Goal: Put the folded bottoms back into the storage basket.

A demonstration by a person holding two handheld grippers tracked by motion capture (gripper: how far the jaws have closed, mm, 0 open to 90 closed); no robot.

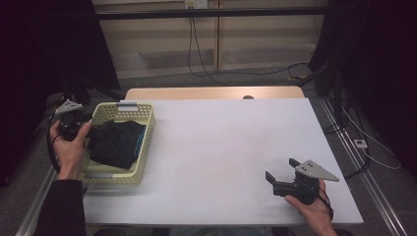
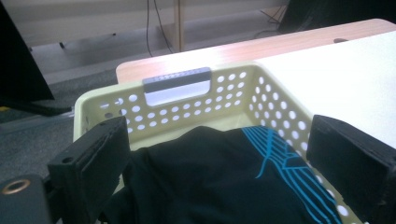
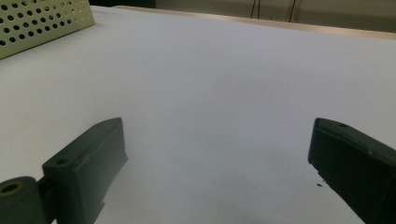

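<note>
So your left gripper (image 2: 219, 163) hangs wide open, empty, over black garment (image 2: 224, 182) in basket (image 2: 196, 95), set for grab; right gripper (image 1: 284, 175) open, empty, parked on table (image 1: 221, 137).

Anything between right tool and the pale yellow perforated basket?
Nothing: bare white tabletop separates right tool from the pale yellow perforated plastic basket, per high view.

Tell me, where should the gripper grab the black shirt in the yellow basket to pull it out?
Probably the raised fold of the black garment, pinched from above. It lies bunched in the yellow basket, whose perforated walls block any sideways approach. The left gripper is already over it with its jaws open, astride that hump, so closing there should catch cloth. The right gripper sits open over the bare table.
</note>
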